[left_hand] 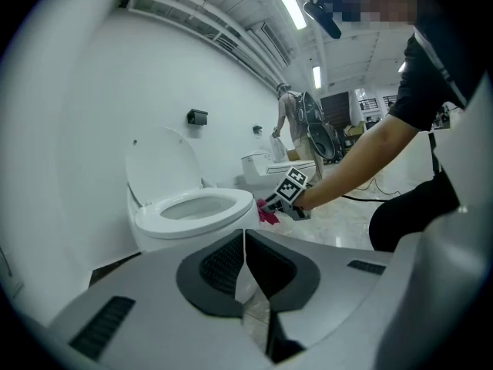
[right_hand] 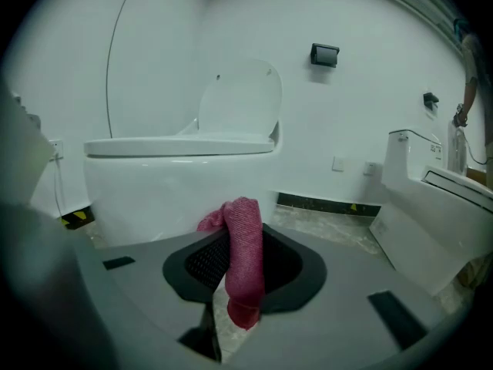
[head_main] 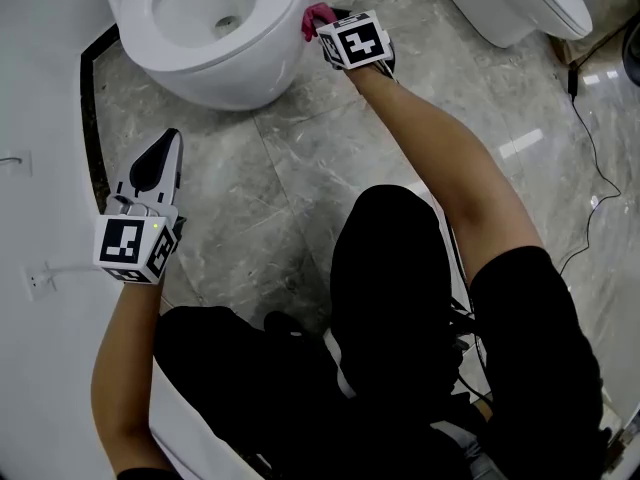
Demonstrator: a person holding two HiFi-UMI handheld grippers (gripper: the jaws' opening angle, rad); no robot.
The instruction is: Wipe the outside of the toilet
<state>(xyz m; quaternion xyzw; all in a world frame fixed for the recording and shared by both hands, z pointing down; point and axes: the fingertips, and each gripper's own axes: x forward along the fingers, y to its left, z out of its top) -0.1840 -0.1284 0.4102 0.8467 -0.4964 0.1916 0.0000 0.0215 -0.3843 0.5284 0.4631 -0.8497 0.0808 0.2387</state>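
A white toilet (head_main: 210, 28) with its lid up stands at the top of the head view, on grey marble floor. My right gripper (head_main: 325, 23) is shut on a pink cloth (head_main: 314, 18) and holds it against the bowl's right outer side. In the right gripper view the pink cloth (right_hand: 243, 257) hangs between the jaws, just before the white toilet bowl (right_hand: 169, 183). My left gripper (head_main: 160, 163) is shut with nothing in it and hovers over the floor left of the bowl. The left gripper view shows the toilet (left_hand: 189, 210) and the pink cloth (left_hand: 267, 212) beyond.
A second white toilet (head_main: 520, 3) stands at the top right, also seen in the right gripper view as a white fixture (right_hand: 431, 206). A black cable (head_main: 590, 138) runs across the floor at the right. A white wall (head_main: 40, 168) closes off the left. My dark-clothed knees (head_main: 390, 298) fill the bottom.
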